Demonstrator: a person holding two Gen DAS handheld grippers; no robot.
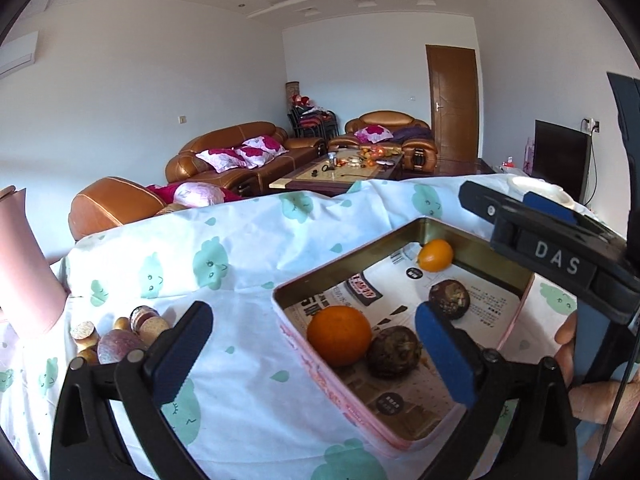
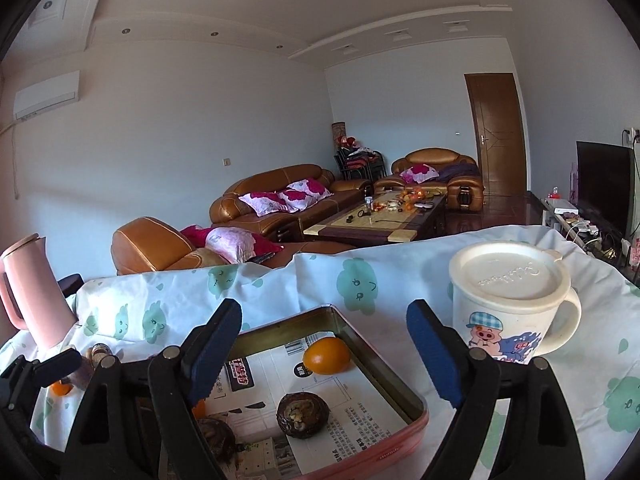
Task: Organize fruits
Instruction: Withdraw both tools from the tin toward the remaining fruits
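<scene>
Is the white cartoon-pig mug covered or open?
Covered. In the right wrist view the mug stands upright on the tablecloth with a white lid seated over its rim.

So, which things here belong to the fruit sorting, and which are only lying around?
Job: tin; large orange; small orange; two dark fruits; fruit pile.

Lying about: mug; pink jug; tablecloth.

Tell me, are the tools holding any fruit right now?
No. The left tool and the right tool are both open and empty; the fruit lies in the tin.
</scene>
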